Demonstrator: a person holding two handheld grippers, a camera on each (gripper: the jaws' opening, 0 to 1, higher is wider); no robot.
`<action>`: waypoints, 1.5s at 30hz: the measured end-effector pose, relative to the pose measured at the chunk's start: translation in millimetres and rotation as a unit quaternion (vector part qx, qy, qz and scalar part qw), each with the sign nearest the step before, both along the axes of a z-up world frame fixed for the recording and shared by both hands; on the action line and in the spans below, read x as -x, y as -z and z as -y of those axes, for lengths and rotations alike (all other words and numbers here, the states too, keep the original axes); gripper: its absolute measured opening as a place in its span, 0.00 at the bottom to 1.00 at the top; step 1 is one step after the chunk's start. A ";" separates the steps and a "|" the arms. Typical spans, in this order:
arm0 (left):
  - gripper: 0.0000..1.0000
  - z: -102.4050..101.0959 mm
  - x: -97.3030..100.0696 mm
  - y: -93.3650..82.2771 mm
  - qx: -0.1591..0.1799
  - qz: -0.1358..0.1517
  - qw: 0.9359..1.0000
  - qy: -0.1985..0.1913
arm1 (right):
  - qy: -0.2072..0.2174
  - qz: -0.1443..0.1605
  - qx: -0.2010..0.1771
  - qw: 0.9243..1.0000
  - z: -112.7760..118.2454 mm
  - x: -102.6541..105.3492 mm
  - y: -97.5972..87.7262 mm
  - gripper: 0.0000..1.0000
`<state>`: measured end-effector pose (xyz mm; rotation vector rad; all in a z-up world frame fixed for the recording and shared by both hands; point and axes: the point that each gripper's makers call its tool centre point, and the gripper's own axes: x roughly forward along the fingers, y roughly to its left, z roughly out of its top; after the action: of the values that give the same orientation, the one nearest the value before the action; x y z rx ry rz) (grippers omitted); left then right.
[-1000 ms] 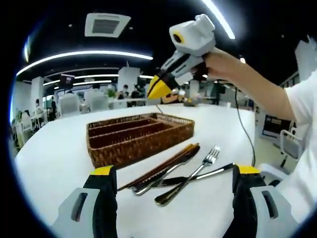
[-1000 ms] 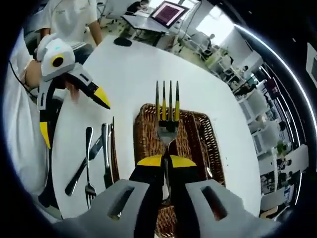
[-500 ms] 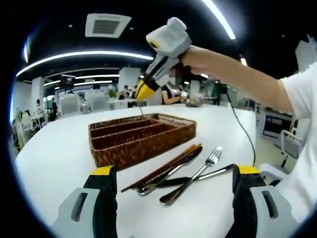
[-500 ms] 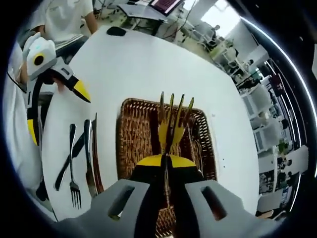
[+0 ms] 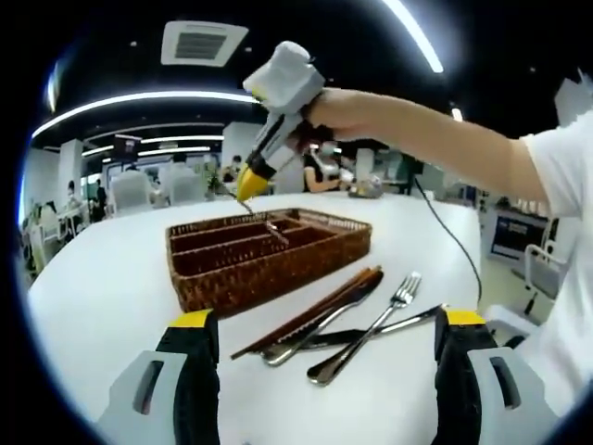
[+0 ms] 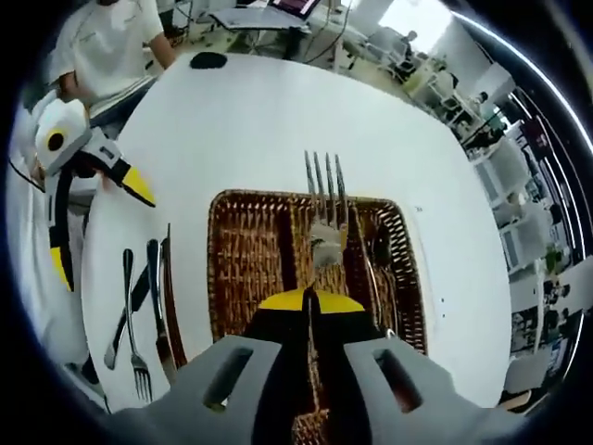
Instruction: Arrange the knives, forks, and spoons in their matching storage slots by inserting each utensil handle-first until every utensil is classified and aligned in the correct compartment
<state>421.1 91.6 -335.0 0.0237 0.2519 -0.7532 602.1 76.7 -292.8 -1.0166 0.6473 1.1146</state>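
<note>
Cutlery (image 5: 345, 313) beside wicker tray (image 5: 264, 255) on white table (image 5: 102, 287).

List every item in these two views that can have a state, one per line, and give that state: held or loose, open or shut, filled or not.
Right gripper: shut on the fork, above the tray.
Silver metal fork: held, tines pointing away from the gripper.
Left gripper: open, holding nothing.
Brown woven wicker cutlery tray: on the white table, slots mostly unfilled.
Loose silver cutlery and dark chopsticks: lying on the table beside the tray, unsorted.
</note>
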 end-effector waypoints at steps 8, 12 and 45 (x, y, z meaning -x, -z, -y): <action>0.97 1.6 -2.2 4.1 0.001 -0.006 1.000 0.002 | 0.007 -0.038 0.031 0.999 -3.4 -14.5 36.2 0.00; 0.97 0.6 -3.5 4.6 0.000 -0.007 1.000 0.001 | 0.011 -0.053 0.042 0.998 -3.7 -19.8 50.0 0.00; 0.97 2.9 -5.1 8.5 -0.006 -0.014 1.000 0.004 | 0.021 -0.065 0.062 0.996 22.4 -55.0 90.3 0.01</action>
<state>426.2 88.7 -343.4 0.0252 0.2825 -0.7596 657.1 54.3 -383.1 -1.0371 0.8470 1.1207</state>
